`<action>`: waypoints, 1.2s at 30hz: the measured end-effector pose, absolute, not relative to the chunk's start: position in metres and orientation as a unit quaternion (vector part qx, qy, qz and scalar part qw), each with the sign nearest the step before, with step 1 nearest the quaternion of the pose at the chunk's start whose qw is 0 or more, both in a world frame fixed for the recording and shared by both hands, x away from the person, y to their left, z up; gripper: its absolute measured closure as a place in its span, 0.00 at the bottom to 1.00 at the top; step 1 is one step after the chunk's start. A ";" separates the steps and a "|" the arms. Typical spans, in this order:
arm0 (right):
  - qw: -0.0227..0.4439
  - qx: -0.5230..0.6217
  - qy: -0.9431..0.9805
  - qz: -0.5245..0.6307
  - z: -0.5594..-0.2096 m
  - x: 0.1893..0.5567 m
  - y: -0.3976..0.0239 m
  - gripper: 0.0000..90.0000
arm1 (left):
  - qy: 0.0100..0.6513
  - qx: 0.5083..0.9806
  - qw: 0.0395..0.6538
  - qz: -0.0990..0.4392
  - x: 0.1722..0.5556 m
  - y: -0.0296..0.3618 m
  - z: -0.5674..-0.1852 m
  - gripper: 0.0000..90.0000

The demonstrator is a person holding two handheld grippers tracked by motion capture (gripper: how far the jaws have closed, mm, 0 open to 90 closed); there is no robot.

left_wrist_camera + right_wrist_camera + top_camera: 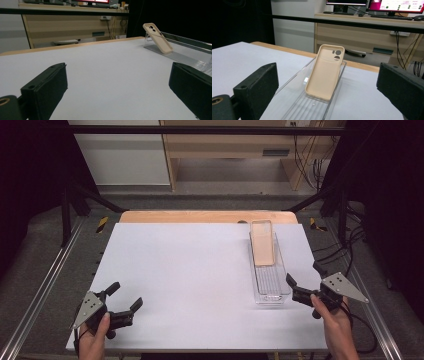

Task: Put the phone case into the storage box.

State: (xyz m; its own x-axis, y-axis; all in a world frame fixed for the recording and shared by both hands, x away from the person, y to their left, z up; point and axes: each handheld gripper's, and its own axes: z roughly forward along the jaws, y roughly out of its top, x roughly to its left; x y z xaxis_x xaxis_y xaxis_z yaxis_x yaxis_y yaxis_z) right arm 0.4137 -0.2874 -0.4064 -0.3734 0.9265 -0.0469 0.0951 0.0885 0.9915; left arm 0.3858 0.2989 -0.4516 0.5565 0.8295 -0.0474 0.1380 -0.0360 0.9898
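A beige phone case [262,242] [158,37] [325,71] leans tilted against the far end of a long clear plastic tray [271,285] [190,60] [312,110] on the right side of the white table. My right gripper [304,277] [327,95] is open just right of the tray's near end, jaws spread wide with nothing between them, pointing along the tray at the case. At the table's front left my left gripper [125,296] [117,92] stands open and empty, far from the tray.
The white table top [190,270] has a wooden strip [200,216] along its far edge. Metal rails run down both sides. A wooden desk [362,32] with monitors and cables stands beyond the table.
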 end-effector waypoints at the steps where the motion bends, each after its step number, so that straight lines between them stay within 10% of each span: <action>1: 0.383 0.406 0.629 0.542 -0.408 0.413 -0.286 0.05 | 0.367 0.658 0.589 0.294 0.386 0.299 -0.452 0.02; 36: 0.358 0.360 0.642 0.574 -0.439 0.400 -0.255 0.04 | 0.351 0.659 0.594 0.299 0.370 0.302 -0.454 0.02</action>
